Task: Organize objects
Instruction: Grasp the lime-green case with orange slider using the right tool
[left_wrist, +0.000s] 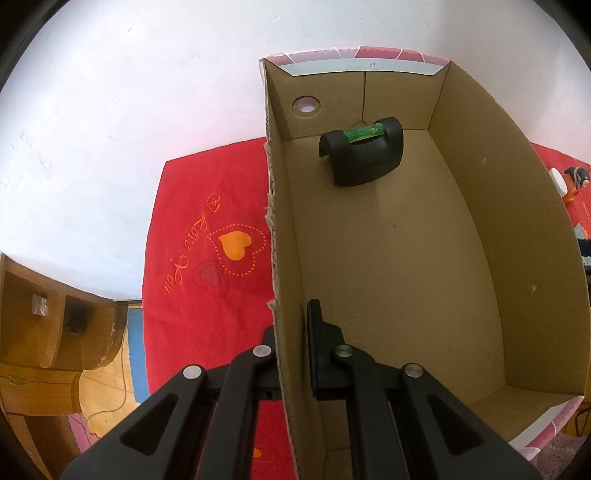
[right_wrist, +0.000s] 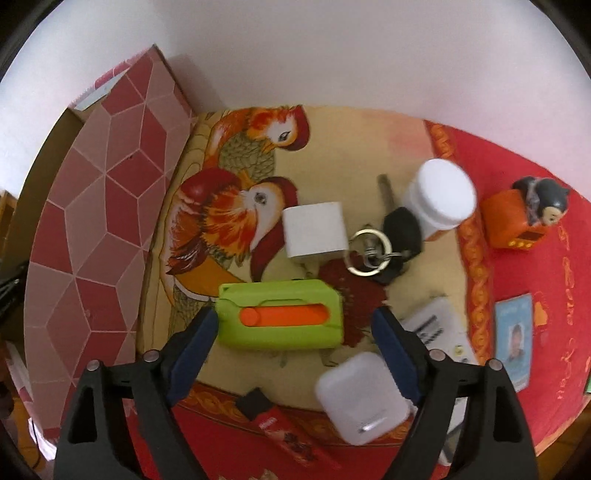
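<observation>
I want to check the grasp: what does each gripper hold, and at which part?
The left gripper is clamped on the cardboard box, on its left side wall near the rim. The right gripper is open above the green case, holding nothing.

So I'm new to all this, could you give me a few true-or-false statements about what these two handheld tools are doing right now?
1. The left tool is clamped on the side wall of the cardboard box. True.
2. The box holds only one thing, a black object with a green part. True, as far as the view shows.
3. The right tool is shut on the white bottle. False: it is open, its fingers either side of the green case with the orange slider.
4. The keys lie inside the box. False: they lie on the cloth, between the white cube and the bottle.
</observation>
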